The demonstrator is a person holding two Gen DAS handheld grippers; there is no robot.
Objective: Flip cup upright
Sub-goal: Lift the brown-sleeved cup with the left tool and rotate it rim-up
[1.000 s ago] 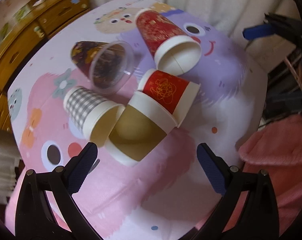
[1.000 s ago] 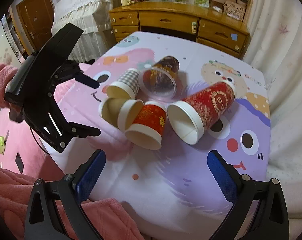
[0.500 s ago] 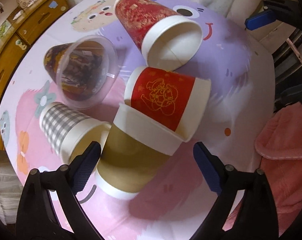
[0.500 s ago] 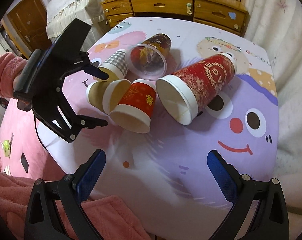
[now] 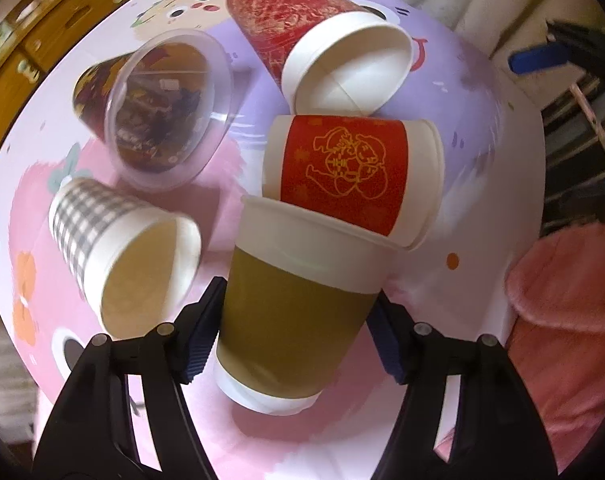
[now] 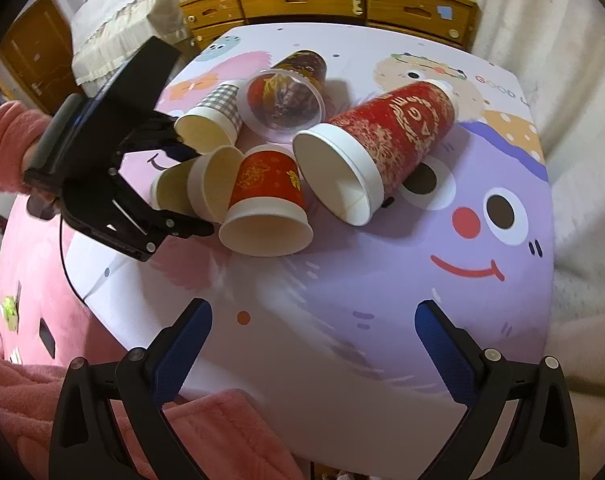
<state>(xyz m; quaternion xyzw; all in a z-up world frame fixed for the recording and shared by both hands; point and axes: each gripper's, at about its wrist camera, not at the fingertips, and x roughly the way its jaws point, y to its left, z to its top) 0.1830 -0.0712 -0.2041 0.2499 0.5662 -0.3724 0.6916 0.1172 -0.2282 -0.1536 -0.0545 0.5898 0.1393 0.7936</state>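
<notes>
Several cups lie tipped in a cluster on the table. A brown-sleeved paper cup [image 5: 294, 312] lies on its side, base toward my left wrist camera; it also shows in the right wrist view [image 6: 182, 188]. My left gripper [image 5: 298, 332] is open, its blue pads on either side of this cup's sleeve; whether they touch is unclear. It shows in the right wrist view [image 6: 190, 192] too. A small red cup [image 5: 342, 168] stands upside down against the brown cup's rim. My right gripper [image 6: 310, 344] is open and empty near the table's front edge.
A tall red cup [image 6: 386, 144], a clear plastic cup [image 6: 286, 100] and a grey checked cup [image 6: 214, 116] lie on their sides behind. A wooden dresser [image 6: 342, 0] stands beyond the table [image 6: 382, 300]. Pink fabric [image 6: 222, 432] hangs at the near edge.
My left gripper has moved forward and down over the brown cup, so its fingers now straddle the sleeve. My right gripper has edged closer to the table.
</notes>
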